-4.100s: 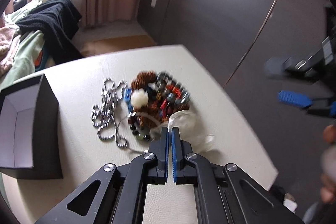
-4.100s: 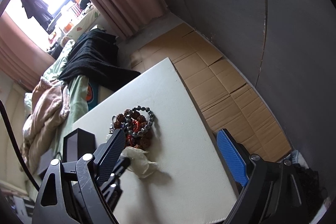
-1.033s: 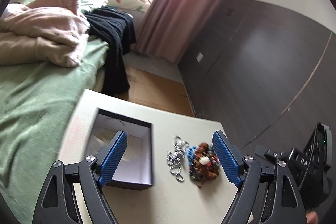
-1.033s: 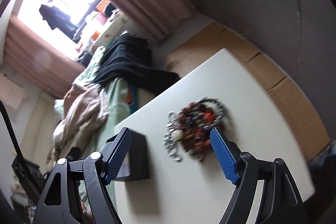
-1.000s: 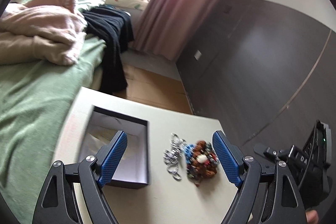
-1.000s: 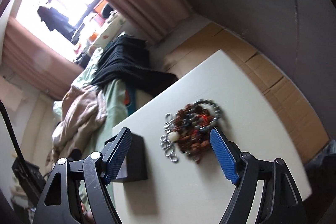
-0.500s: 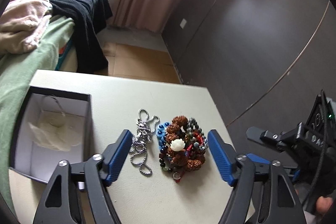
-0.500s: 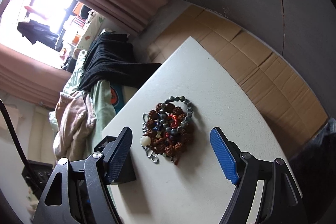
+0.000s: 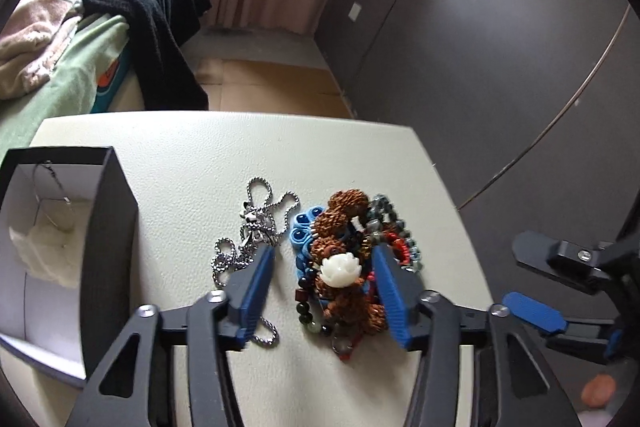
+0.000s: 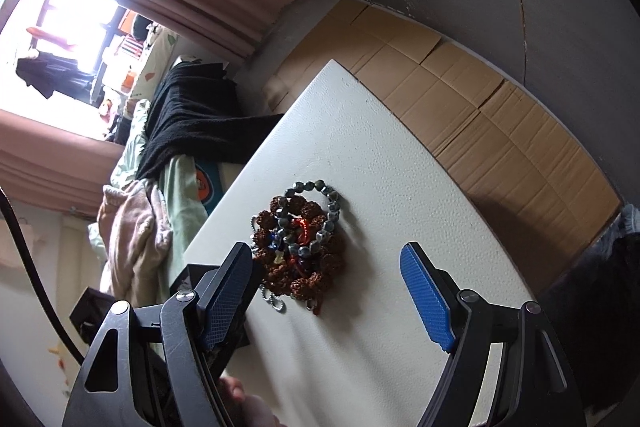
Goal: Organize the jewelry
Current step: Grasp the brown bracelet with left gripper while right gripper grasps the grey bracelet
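A heap of bead bracelets lies on the white table: brown seed beads, a white lotus bead, grey and red beads, a blue piece. A silver ball chain lies just left of it. My left gripper hangs low over the heap with its jaws closing; the lotus bead and brown beads are between the blue pads, which do not press on them. My right gripper stands open above the table, the same heap ahead of its left finger. The black box holds a thin chain on white padding.
The box stands at the table's left edge. My right gripper's frame shows at the right of the left wrist view. A bed with green sheet and black cloth lies beyond the table. Cardboard covers the floor by the dark wall.
My left gripper has come down and forward from above the box to the bead heap, and its jaws have narrowed around it. The right gripper has tilted and stays open.
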The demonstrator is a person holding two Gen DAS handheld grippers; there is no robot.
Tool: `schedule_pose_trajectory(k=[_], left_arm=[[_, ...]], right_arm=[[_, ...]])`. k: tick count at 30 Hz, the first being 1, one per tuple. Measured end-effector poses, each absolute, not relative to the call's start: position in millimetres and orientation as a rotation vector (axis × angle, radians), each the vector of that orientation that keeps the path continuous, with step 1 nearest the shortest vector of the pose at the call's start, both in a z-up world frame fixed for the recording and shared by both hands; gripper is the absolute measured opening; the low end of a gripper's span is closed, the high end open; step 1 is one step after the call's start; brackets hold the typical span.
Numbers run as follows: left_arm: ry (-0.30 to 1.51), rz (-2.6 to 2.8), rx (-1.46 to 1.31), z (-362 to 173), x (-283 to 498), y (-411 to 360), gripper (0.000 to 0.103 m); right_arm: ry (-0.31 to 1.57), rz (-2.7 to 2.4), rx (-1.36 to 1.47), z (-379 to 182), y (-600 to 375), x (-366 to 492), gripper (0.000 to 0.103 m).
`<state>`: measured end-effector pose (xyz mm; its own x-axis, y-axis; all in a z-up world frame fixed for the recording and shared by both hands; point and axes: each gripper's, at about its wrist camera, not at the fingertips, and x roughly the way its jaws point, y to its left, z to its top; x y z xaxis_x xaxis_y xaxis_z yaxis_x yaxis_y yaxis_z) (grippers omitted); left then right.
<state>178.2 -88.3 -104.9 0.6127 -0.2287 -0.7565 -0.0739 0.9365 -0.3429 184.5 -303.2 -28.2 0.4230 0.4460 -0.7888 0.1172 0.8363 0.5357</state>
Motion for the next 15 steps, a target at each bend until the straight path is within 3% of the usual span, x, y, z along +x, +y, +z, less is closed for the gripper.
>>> schedule_pose_trajectory(k=[4,9,15], left_arm=[[0.955,-0.123,-0.378,-117.1,182.6,-90.6,0.027],[0.936,-0.148,-0.377,-108.1,179.3,-87.6,0.023],[0.918,-0.184,-0.422,-97.6,174.4,-76.7,0.020]], right_arm=[[1.149,0.226,0.580,-33.3,-298.8,186.6,0.078],[1.156,0.221,0.535,-39.4,-292.0,196.7,0.076],[1.198,0.216,0.547,-63.9,-289.7,218.6,0.045]])
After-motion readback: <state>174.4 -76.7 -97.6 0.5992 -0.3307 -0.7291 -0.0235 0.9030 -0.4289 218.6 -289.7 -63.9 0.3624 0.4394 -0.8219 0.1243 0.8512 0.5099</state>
